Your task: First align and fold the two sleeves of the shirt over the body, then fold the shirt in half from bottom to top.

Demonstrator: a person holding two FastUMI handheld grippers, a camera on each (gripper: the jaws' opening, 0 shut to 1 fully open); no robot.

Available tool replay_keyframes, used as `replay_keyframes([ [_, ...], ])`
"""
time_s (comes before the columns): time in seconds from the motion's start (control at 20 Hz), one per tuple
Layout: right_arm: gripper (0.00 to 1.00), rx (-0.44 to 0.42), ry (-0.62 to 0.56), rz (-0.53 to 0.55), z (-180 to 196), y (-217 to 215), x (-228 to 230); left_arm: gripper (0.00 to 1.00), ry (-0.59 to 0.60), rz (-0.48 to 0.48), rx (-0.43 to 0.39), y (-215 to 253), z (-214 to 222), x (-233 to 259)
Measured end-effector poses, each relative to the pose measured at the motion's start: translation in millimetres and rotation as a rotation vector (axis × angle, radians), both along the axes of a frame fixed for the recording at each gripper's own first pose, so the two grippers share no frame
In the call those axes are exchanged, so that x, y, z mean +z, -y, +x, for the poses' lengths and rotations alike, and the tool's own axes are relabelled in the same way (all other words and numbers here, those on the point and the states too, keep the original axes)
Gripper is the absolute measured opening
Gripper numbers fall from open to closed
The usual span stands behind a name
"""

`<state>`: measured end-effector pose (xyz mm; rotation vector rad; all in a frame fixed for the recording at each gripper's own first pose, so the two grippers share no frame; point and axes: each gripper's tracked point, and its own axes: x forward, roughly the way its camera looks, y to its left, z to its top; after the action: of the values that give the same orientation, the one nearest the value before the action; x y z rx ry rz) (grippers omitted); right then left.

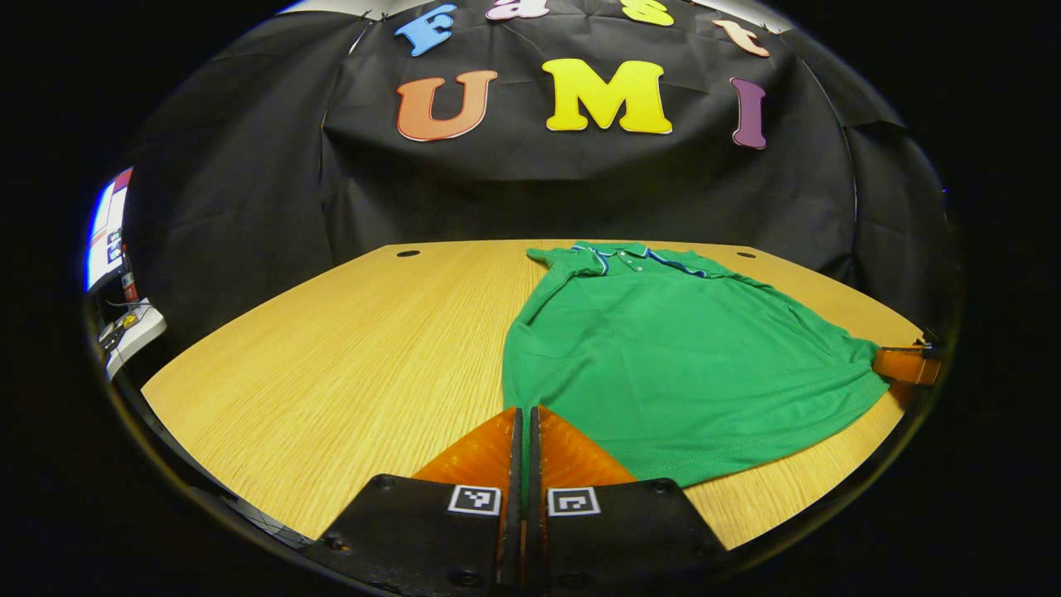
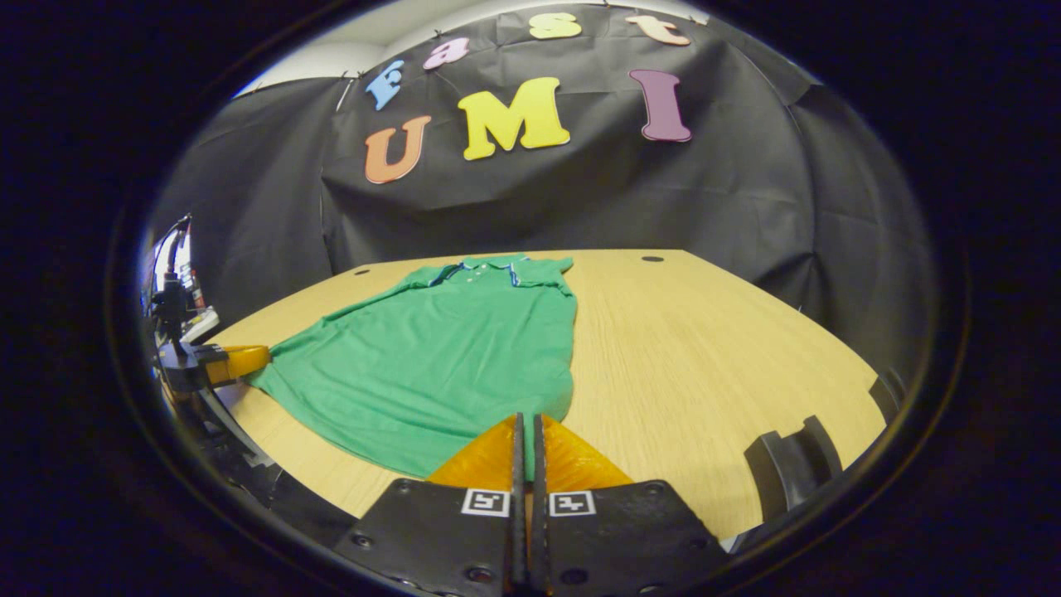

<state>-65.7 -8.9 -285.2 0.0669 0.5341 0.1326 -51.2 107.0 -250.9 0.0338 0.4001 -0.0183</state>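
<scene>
One shirt lies on the bench; two grippers, left and right, each pinch its hem with closed fingers.

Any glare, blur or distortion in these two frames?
Left gripper view: sharp; fisheye bows the table edges; bright screen glare at far left; shirt evenly lit. Right gripper view: also sharp, same bowing; shirt clear, left rim clutter dim.
</scene>
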Motion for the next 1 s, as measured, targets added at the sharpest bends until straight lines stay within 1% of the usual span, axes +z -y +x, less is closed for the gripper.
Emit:
replay_keyframes([
  [0.05,0.00,0.009,0.002,-0.013,-2,-1,3,0.08,0.017,0.005,0.001,1,1,7],
  [0.1,0.00,0.015,0.011,-0.025,-2,0,6,0.07,0.033,0.010,0.006,0,2,12],
  [0.3,0.00,0.019,0.042,0.000,0,2,25,0.07,0.072,0.031,-0.002,1,5,31],
  [0.55,0.00,0.011,0.085,-0.033,13,6,45,0.08,0.105,0.090,-0.024,8,17,56],
  [0.65,0.00,0.014,0.090,-0.029,24,3,54,0.07,0.133,0.100,-0.029,12,28,70],
  [0.8,0.00,0.018,0.130,-0.041,50,5,77,0.07,0.162,0.097,-0.025,14,50,87],
  [1.0,0.00,0.034,0.171,-0.039,89,5,104,0.07,0.157,0.035,-0.011,13,83,95],
])
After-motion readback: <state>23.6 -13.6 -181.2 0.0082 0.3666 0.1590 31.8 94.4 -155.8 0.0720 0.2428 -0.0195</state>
